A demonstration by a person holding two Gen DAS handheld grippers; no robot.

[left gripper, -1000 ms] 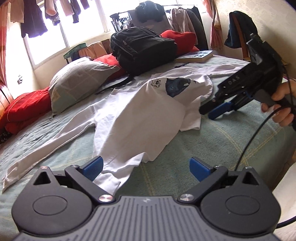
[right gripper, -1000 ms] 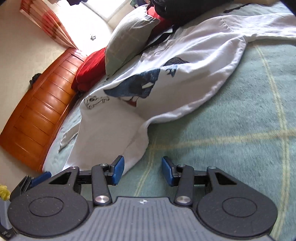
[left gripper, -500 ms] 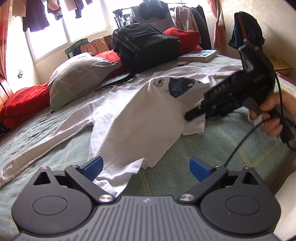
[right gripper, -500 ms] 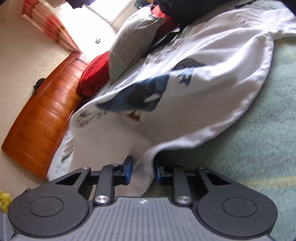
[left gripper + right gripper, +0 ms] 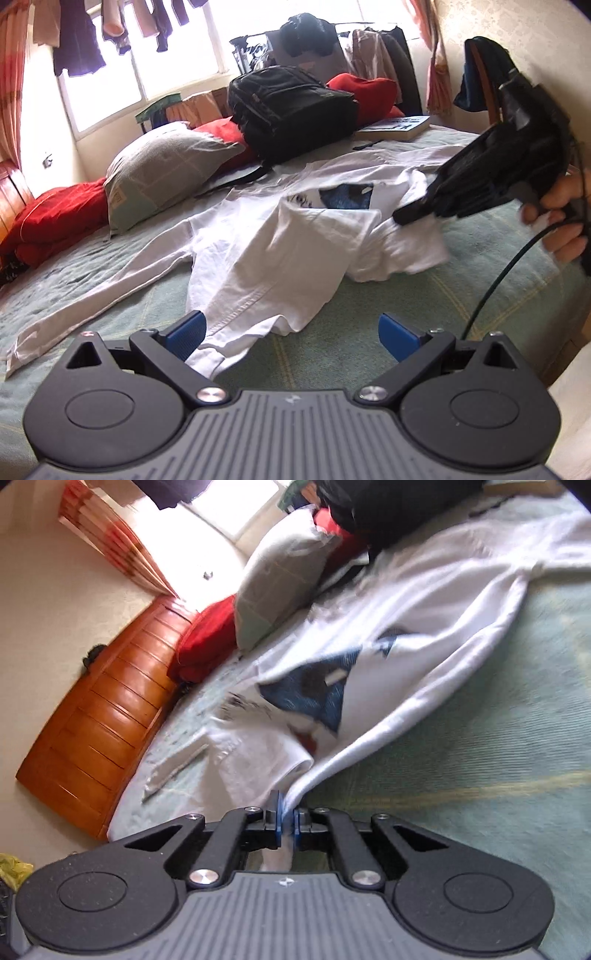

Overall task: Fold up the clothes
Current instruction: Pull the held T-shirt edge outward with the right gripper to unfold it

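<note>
Shirt (image 5: 424, 635) hem newly in right gripper (image 5: 287, 818)

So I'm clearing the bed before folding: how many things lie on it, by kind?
White shirt: 1
Black backpack: 1
Grey pillow: 1
Book: 1
Red bedding pieces: 3, by the headboard, under the backpack, behind it
Total: 7
</note>
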